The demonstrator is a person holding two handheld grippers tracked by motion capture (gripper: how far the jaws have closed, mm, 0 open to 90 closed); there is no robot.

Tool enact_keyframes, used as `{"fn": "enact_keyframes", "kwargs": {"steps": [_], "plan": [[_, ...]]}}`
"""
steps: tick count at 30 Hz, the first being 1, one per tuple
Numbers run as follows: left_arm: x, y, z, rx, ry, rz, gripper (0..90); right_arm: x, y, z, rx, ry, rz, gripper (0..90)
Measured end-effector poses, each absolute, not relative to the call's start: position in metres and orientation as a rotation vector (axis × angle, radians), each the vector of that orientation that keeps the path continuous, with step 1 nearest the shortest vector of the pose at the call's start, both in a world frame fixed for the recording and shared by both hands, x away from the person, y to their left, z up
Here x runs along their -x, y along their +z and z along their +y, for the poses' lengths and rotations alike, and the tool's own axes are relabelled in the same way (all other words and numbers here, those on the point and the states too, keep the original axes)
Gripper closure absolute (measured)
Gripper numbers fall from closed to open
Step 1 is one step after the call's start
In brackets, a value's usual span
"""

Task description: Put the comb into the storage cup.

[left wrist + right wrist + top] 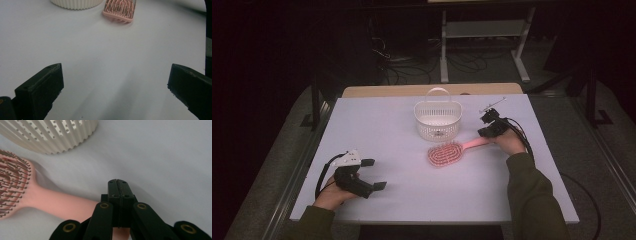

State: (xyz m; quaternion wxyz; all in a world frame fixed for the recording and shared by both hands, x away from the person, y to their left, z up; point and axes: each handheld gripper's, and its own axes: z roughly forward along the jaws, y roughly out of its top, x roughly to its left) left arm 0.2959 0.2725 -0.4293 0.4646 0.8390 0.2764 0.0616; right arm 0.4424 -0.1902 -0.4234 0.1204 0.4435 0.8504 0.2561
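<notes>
From high view: pink hairbrush (447,153) lies bristles-up just in front of white basket (438,120), handy for loading. R gripper (488,131) at handle end. L gripper (371,175) idle.
L gripper view: jaws spread wide, nothing between.
R gripper view: jaws pressed together over handle, not clamping it.

My left black two-jaw gripper (371,174): jaws wide apart, low, level. My right black two-jaw gripper (117,185): jaws pressed together, tilted downward.
</notes>
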Motion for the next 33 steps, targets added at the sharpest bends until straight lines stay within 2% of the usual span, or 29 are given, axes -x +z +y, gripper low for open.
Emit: {"fn": "enact_keyframes", "kwargs": {"steps": [33], "plan": [[-0.295,-0.429,0.272,-2.062,0.161,0.675,0.4,-0.412,-0.422,-0.22,-1.324,0.768,2.445,89.2]]}}
